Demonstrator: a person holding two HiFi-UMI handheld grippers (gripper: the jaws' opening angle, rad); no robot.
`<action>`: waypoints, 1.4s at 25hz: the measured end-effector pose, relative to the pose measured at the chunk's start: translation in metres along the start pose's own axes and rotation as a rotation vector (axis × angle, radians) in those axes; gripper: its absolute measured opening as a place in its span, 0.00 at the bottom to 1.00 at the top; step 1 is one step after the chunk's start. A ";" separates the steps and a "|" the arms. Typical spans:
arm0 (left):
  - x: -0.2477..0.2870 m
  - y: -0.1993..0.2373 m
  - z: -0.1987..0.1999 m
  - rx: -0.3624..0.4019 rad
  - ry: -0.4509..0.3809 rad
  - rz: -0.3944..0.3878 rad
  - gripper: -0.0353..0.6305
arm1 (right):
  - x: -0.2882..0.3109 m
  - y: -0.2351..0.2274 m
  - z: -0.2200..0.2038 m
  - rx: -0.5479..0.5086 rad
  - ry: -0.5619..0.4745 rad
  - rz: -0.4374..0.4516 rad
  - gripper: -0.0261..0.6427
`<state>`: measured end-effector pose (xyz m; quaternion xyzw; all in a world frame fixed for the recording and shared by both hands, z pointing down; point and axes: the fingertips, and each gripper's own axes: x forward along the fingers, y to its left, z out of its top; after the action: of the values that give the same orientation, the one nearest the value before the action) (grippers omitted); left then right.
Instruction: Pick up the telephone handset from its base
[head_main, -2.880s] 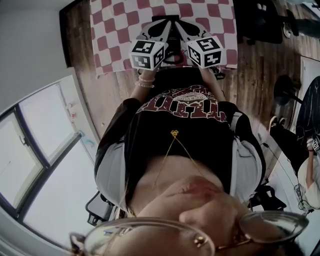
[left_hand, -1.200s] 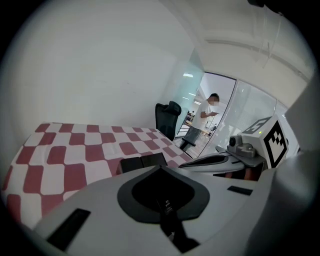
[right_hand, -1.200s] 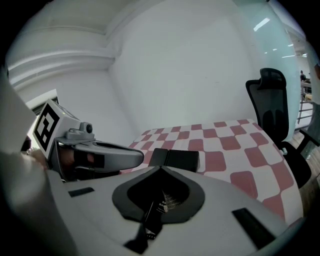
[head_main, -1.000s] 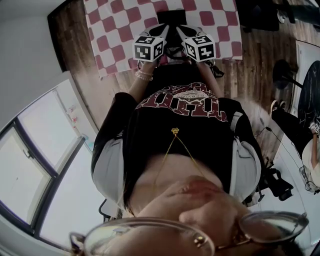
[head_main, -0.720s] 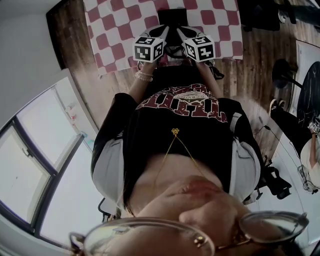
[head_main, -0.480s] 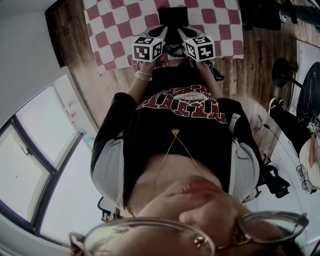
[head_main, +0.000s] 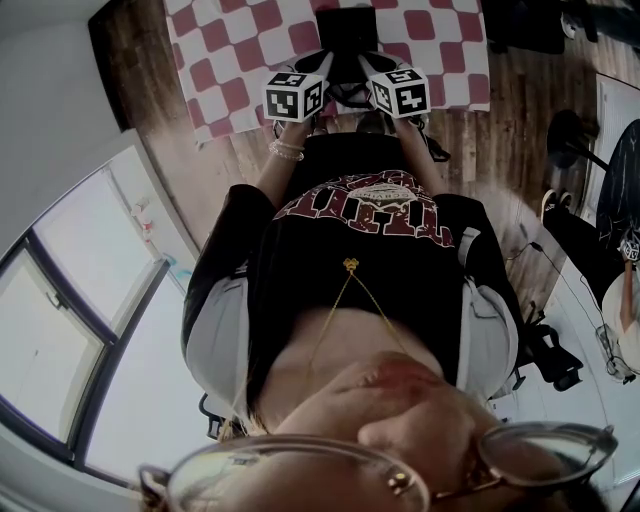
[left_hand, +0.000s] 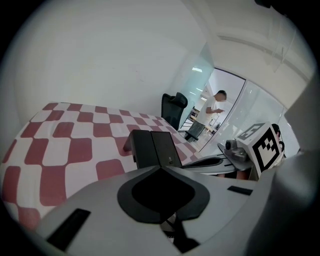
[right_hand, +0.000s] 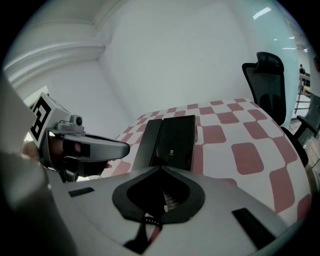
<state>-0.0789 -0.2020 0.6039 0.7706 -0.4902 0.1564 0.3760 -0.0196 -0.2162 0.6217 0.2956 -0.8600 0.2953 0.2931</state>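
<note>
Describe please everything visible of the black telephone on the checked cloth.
The telephone is a flat, matt black, plastic-looking block in two long parts side by side: a narrower strip at the left, probably the handset, still seated, and a wider panel with a small pale mark. It lies on the red and white checked cloth. No buttons or cord can be made out. The closed left claw and right claw point at its near edge, seemingly short of it.
</note>
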 end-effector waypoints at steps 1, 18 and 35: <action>0.000 0.001 -0.002 -0.001 0.003 0.001 0.07 | 0.001 0.000 -0.002 -0.001 0.005 -0.002 0.07; -0.005 0.015 -0.020 0.000 0.059 -0.024 0.07 | 0.012 0.001 -0.003 -0.025 0.023 -0.041 0.07; 0.005 0.030 -0.030 -0.063 0.135 -0.207 0.07 | 0.014 0.001 -0.004 -0.082 0.052 -0.077 0.07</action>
<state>-0.0992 -0.1900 0.6397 0.7927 -0.3865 0.1528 0.4460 -0.0274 -0.2175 0.6336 0.3082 -0.8514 0.2559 0.3385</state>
